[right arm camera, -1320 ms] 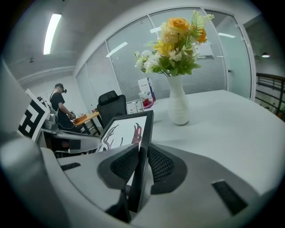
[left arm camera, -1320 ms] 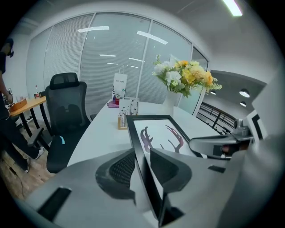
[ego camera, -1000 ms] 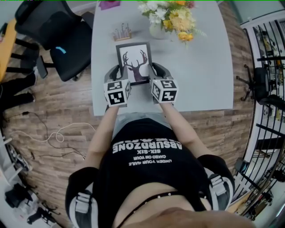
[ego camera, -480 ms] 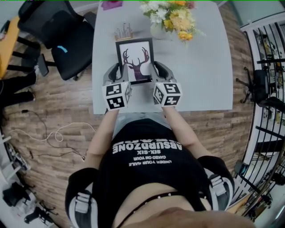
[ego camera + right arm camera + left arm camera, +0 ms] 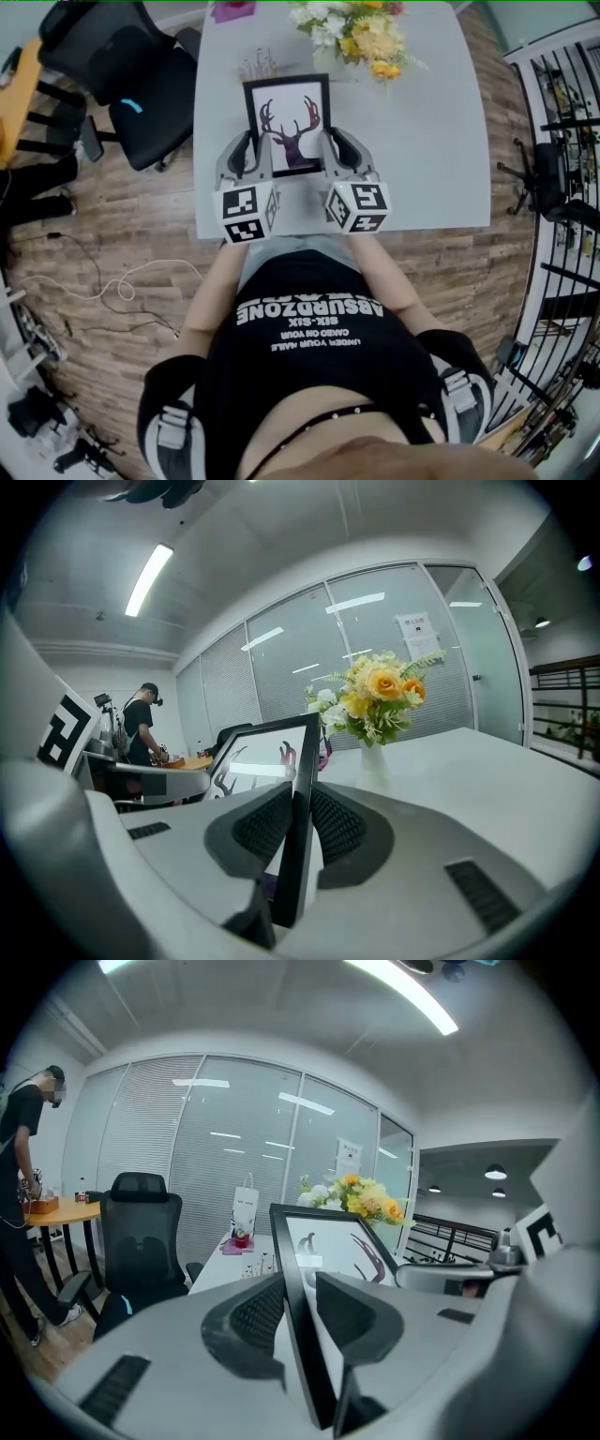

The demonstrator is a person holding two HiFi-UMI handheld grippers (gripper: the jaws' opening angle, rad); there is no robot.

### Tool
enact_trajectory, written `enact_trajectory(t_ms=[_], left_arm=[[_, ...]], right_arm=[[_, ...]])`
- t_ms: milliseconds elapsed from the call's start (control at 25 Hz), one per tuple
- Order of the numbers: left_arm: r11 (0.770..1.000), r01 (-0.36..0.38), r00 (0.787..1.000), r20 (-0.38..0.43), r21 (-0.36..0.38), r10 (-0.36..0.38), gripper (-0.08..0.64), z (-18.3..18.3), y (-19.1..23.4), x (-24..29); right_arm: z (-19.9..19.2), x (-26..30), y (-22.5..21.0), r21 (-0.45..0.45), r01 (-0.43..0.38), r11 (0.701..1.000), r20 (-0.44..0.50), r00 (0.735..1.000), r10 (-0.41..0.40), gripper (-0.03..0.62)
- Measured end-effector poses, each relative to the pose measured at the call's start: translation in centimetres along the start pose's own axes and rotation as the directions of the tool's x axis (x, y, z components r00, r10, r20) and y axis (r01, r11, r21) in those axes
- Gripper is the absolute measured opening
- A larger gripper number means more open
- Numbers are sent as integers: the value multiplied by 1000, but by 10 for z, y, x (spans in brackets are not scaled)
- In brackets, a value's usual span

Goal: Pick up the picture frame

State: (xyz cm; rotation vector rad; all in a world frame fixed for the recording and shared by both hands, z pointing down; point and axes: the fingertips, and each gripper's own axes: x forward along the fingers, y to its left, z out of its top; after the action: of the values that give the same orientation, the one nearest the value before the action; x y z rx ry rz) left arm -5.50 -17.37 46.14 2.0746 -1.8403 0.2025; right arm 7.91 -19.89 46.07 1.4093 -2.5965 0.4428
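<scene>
The picture frame (image 5: pixel 288 127) is black with a deer-antler print, and it hangs lifted above the white table (image 5: pixel 422 141), tilted toward me. My left gripper (image 5: pixel 249 155) is shut on the frame's left edge low down. In the left gripper view that black edge (image 5: pixel 298 1288) runs between the two ribbed pads of the left gripper (image 5: pixel 300 1314). My right gripper (image 5: pixel 330 150) is shut on the frame's right edge. The right gripper view shows that edge (image 5: pixel 302 789) pinched between the pads of the right gripper (image 5: pixel 298 832).
A vase of yellow and white flowers (image 5: pixel 361 33) stands behind the frame, with a small wooden holder (image 5: pixel 258 67) to its left. A black office chair (image 5: pixel 122 75) is left of the table. A metal railing (image 5: pixel 562 141) runs along the right. A person (image 5: pixel 23 1147) stands far off.
Both grippers have risen together with the frame held between them. The frame has come off the table and now looks larger and nearer to the flowers.
</scene>
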Motion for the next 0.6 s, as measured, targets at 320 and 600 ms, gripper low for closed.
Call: enact_trajectory(t_ms=[320, 600], left_arm=[[1000, 19, 1000, 23, 6, -20, 115, 6, -7, -6], [1000, 31, 999, 20, 3, -31, 115, 6, -11, -8]], right_arm=[[4, -11, 0, 4, 15, 1000, 17, 1000, -15, 78], [4, -17, 0, 2, 22, 1000, 18, 1000, -22, 80]])
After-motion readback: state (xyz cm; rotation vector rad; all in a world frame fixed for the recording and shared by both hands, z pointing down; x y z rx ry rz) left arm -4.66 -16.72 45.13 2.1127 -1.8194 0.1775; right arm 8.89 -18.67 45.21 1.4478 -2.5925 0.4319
